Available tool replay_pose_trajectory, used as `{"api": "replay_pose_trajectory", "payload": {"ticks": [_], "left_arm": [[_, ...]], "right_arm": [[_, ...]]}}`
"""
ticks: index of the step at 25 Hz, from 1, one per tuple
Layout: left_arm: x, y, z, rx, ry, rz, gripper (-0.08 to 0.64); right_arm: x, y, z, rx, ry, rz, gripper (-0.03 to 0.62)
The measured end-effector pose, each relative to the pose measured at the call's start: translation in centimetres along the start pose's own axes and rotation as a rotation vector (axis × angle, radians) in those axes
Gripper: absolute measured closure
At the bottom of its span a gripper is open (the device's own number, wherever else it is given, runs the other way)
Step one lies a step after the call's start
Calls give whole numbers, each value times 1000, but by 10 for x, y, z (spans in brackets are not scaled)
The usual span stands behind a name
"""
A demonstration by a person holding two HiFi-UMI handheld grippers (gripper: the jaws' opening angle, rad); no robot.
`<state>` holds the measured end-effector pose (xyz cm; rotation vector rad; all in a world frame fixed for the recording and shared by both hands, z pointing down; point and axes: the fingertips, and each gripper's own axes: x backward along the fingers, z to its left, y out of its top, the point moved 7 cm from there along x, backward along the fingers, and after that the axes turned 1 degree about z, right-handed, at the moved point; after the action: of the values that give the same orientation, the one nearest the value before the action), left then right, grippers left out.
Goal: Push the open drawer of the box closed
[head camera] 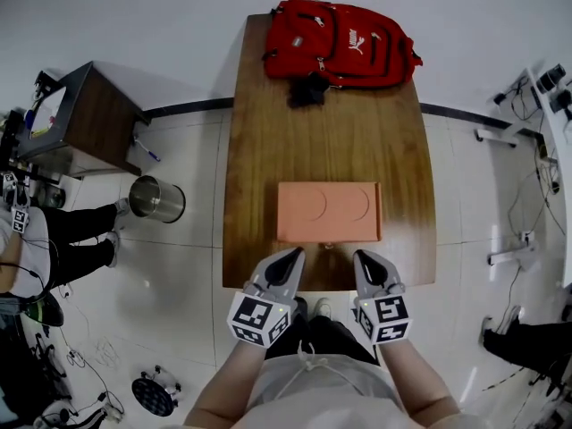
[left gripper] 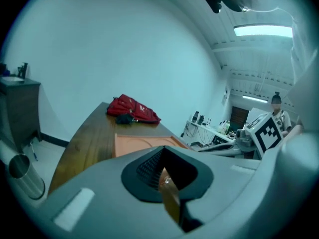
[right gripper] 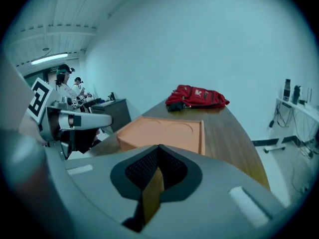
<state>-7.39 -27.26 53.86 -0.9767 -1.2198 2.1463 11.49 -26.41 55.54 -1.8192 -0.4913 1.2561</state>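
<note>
An orange box (head camera: 328, 212) with two round hollows in its top lies on the wooden table (head camera: 259, 150), near the front edge. A small knob (head camera: 328, 245) shows at its near face; how far the drawer stands out I cannot tell. My left gripper (head camera: 292, 258) hovers just before the box's near left corner, shut and holding nothing. My right gripper (head camera: 365, 260) is shut and also holds nothing, just before the near right corner. The box (left gripper: 142, 142) lies ahead of the left gripper (left gripper: 167, 183) in the left gripper view. The right gripper view shows the box (right gripper: 164, 135) beyond the right gripper (right gripper: 152, 183).
A red backpack (head camera: 340, 41) and a small black item (head camera: 310, 89) lie at the table's far end. Left of the table stand a metal bin (head camera: 157, 198) and a dark cabinet (head camera: 76, 119); a seated person's legs (head camera: 76, 239) reach in there. A white desk (head camera: 554, 105) with cables is at the right.
</note>
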Motion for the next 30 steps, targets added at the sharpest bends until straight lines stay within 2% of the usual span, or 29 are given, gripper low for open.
{"api": "replay_pose_trajectory", "payload": {"ticks": [6,9,12,16,21,24,30], "left_arm": [[36,33,-58,-158,-19,-90,554],[59,48,-91,-191,-28,-135,554],[85,64,-117,-211,-22,-213,554],[106,61,-138,-243,-13,-249,554],[129,40,-153,-225,-10,-248,554],[149,35,-162,-240,-15,-262,554],[215,14,-176,-235,-16,-294,554]], "right_arm": [[67,43,22,134,49,-214,584],[107,57,28,179,56,-332,584],[139,59,35,223,59,-390,584],[161,42,37,231,48,-402,584],[186,21,47,225,-4,-384,584],[202,15,52,224,-32,-402,584],[249,-7,98,216,-66,-435,584]]}}
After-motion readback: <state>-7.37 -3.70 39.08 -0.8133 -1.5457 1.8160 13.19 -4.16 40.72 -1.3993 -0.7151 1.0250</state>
